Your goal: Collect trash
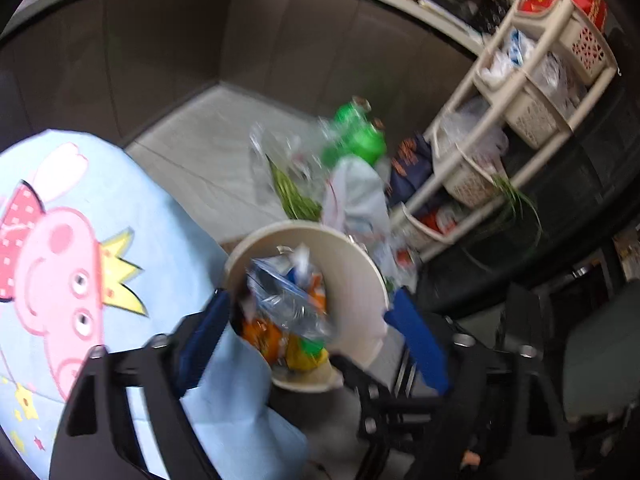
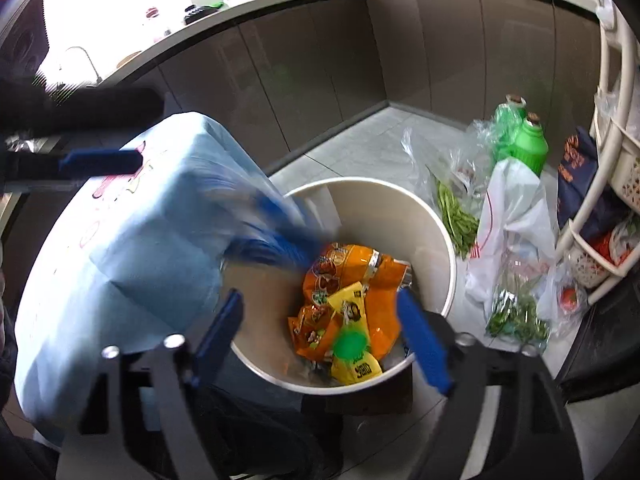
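A cream round bin (image 1: 360, 280) stands on the floor beside the table. My left gripper (image 1: 308, 312) hangs open right over its mouth, nothing between the blue fingers. Below it a crumpled clear-and-blue wrapper (image 1: 288, 300) lies on top of orange packets. In the right wrist view the bin (image 2: 432, 216) holds orange snack wrappers (image 2: 360, 272), a yellow packet (image 2: 354, 360) and a green cap (image 2: 351, 343). My right gripper (image 2: 320, 316) is open above them and holds nothing. A blurred blue streak (image 2: 280, 232) crosses the bin's left rim; I cannot tell what it is.
A table with a light blue cartoon-pig cloth (image 1: 60, 240) stands left of the bin. On the floor behind are green bottles (image 2: 528, 144), clear bags of green beans (image 2: 456, 216) and a white bag (image 2: 512, 216). A beige tiered rack (image 1: 520, 112) is at the right, grey cabinets (image 2: 320, 72) behind.
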Action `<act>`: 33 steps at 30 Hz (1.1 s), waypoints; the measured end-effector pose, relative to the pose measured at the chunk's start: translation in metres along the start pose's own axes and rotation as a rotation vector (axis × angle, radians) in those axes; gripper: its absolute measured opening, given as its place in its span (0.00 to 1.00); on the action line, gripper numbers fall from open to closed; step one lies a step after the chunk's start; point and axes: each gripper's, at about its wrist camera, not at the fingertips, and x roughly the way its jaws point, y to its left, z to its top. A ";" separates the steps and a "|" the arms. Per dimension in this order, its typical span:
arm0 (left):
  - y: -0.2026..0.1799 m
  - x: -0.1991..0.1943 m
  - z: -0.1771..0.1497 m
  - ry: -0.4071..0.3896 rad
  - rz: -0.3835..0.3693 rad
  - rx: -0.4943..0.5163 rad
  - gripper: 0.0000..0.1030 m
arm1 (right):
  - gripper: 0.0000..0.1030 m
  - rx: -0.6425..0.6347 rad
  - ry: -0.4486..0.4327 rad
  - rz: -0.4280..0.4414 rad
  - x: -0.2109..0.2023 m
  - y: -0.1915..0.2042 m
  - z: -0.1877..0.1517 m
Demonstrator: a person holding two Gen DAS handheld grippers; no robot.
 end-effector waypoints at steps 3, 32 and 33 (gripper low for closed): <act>0.003 -0.005 0.003 -0.034 0.015 -0.026 0.92 | 0.96 -0.009 -0.006 0.000 0.000 -0.001 0.000; 0.043 -0.169 -0.051 -0.260 0.348 -0.187 0.92 | 0.97 -0.101 -0.117 0.044 -0.106 0.086 0.042; 0.047 -0.177 -0.057 -0.271 0.369 -0.199 0.92 | 0.97 -0.112 -0.123 0.045 -0.111 0.094 0.044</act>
